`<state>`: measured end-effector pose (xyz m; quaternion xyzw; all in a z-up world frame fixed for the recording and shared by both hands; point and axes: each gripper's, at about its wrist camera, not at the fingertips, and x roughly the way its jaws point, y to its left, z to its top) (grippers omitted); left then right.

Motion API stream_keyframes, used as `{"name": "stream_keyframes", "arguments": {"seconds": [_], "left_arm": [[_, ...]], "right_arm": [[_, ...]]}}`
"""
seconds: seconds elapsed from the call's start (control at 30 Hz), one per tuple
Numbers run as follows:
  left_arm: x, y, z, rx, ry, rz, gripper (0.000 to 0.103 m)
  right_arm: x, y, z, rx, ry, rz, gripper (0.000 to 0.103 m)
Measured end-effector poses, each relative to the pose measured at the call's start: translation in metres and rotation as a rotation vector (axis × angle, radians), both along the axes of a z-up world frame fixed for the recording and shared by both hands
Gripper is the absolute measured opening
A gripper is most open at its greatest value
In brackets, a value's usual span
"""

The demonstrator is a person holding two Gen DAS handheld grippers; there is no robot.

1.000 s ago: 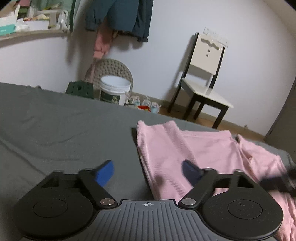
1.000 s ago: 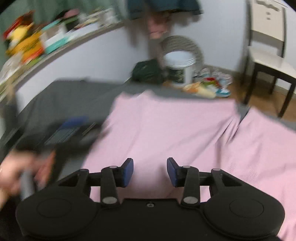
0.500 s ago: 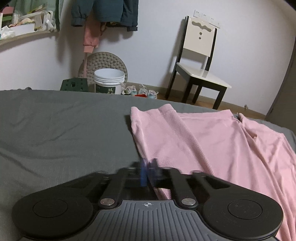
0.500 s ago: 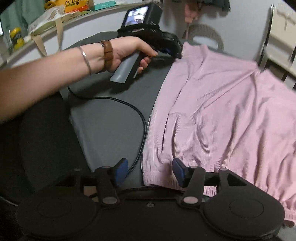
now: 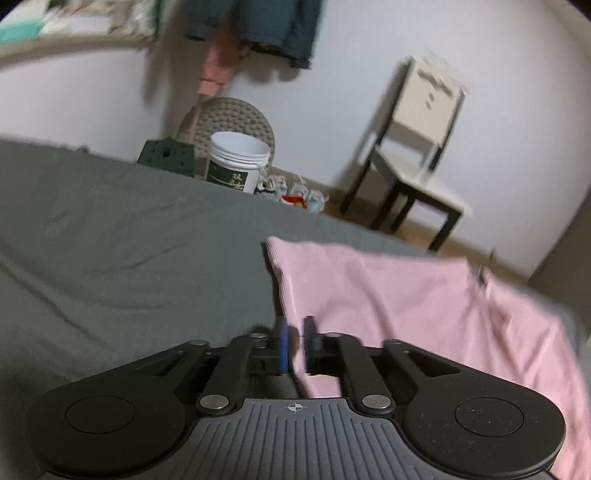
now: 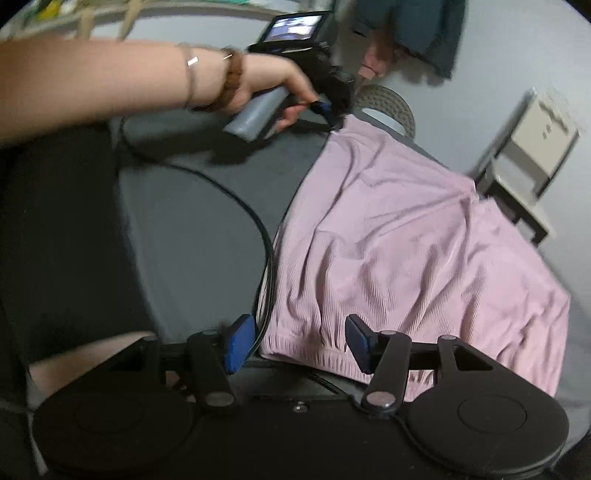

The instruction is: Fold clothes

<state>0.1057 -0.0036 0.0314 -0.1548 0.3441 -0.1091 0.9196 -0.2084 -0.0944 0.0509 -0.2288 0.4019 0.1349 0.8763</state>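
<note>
Left wrist view: left gripper (image 5: 294, 343), black w/ blue pads, has its 2 fingers drawn in narrow, pinching the near edge of the 1 pink ribbed-knit garment (image 5: 406, 306); blur makes the bite hard to judge, but cloth sits between the pads. Garment spreads ahead and to the right of the gripper on the grey bed sheet (image 5: 129, 251). Beyond the bed: 1 white plastic bucket (image 5: 236, 162), 1 dark green stool (image 5: 166, 155) just left of it, 1 white-seated chair w/ black legs (image 5: 413, 155) far right, 1 dark teal jacket hanging on the wall (image 5: 255, 26).

Right wrist view: right gripper (image 6: 297, 341) has 2 blue-padded fingers spread wide, straddling the garment's ribbed hem (image 6: 317, 354), nothing clamped. Cloth runs ahead and right. 1 black cable (image 6: 236, 199) curves over the sheet, passing beside the left finger. Far ahead-left, the person's left hand (image 6: 273, 92) grips the other gripper's grey handle at the garment's far corner; 2 bracelets on the wrist (image 6: 214, 81).
</note>
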Motion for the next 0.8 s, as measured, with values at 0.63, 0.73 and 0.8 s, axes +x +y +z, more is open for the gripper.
{"name": "stream_keyframes", "arguments": {"seconds": [0.63,0.73,0.8], "left_arm": [[0.022,-0.01,-0.002,0.105,0.01,0.004,0.07],[0.02,-0.007,0.011,0.307,-0.008,0.059,0.07],[0.016,0.004,0.025,0.453,-0.062,0.065,0.07]], "right_arm": [[0.008,-0.017,0.014,0.008,0.032,-0.025,0.046],[0.009,-0.014,0.002,-0.064,0.003,-0.025,0.046],[0.005,-0.003,-0.006,-0.091,-0.004,0.034,0.046]]}}
